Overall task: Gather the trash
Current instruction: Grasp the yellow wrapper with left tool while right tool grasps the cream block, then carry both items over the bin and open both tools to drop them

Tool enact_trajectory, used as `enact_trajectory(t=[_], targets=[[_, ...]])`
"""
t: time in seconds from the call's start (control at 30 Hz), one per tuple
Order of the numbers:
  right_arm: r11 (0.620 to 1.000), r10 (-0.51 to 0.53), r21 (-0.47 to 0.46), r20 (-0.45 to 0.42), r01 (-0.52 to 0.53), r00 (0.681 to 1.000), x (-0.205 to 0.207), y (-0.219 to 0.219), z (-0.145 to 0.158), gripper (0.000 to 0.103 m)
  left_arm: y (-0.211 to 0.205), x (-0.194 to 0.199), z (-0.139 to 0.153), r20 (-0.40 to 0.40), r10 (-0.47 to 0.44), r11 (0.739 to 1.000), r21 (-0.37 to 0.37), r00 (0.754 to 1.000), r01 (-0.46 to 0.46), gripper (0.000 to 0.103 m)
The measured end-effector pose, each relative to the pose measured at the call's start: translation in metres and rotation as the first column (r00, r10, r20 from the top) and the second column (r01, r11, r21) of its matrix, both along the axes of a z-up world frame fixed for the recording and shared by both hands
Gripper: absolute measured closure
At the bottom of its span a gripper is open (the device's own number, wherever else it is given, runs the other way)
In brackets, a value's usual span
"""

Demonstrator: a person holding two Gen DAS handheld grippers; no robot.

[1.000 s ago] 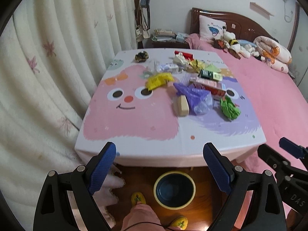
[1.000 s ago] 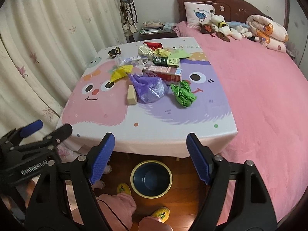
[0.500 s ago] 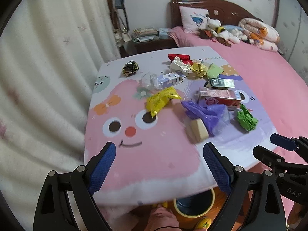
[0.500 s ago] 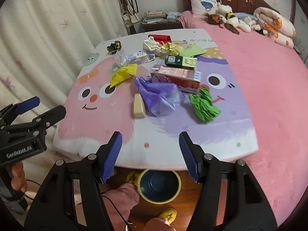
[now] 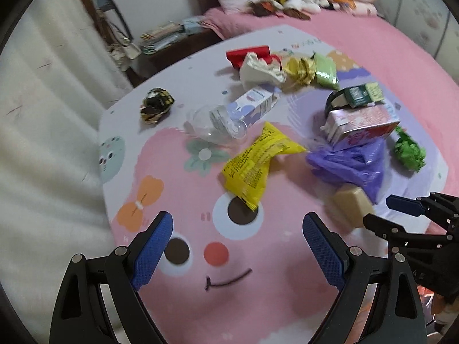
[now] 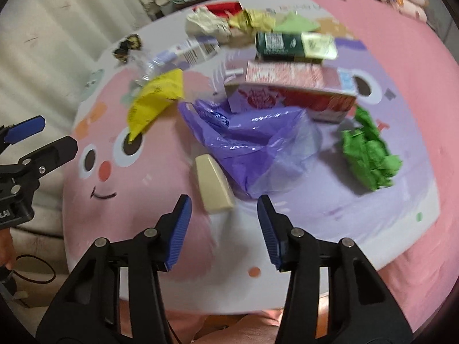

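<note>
The beige block point(image 6: 213, 185) lies near the table's point(image 6: 315, 246) front edge, touching the purple bag point(image 6: 252, 143), with the yellow packet point(image 5: 258, 163), pink carton point(image 6: 298, 91) and green paper point(image 6: 370, 154) farther in. The right gripper point(image 6: 222, 229) hangs just before the block, jaws closing with nothing between them. The left gripper point(image 5: 238, 246) stands wide and empty over the pink face print.

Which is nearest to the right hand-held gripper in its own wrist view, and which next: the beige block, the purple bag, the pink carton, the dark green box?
1. Beige block, just ahead of the right hand-held gripper, whose jaws are closing, empty.
2. Purple bag, beyond, slightly right.
3. Pink carton, behind the bag.
4. Dark green box, farthest.
</note>
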State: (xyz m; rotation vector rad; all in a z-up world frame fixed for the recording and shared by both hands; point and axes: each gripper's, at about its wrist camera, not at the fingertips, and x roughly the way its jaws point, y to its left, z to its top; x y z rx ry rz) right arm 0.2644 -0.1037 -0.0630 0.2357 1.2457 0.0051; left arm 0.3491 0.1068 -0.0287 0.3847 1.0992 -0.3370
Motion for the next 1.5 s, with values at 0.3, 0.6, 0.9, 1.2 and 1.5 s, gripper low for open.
enact_trajectory(t=[0.3,0.6,0.9,1.2,1.5], targets=[[0.998,-0.064,-0.017,-0.077,0.063,0.995,0.023,0.021,-0.048,0.072,-0.014,0.061,-0.043,-0.1,-0.078,0.997,-0.035,0.992,0.075,0.009],[0.991,-0.125,0.034,-0.072,0.128,0.989,0.022,0.021,-0.043,0.079,-0.033,0.09,-0.076,-0.192,-0.108,0.993,-0.073,0.975,0.095,0.024],[0.991,-0.131,0.028,-0.065,0.133,0.989,-0.003,0.023,-0.023,0.08,-0.047,0.093,-0.1,-0.267,-0.121,0.991,-0.086,0.956,0.101,0.066],[0.993,-0.122,-0.01,-0.018,0.121,0.992,-0.022,0.011,0.012,0.081,-0.044,0.063,-0.087,-0.239,-0.111,0.991,-0.1,0.965,0.089,0.081],[0.997,-0.066,-0.045,0.053,0.068,0.996,-0.042,-0.002,0.052,0.08,-0.032,0.006,-0.048,-0.201,-0.105,0.984,-0.162,0.974,0.072,0.082]])
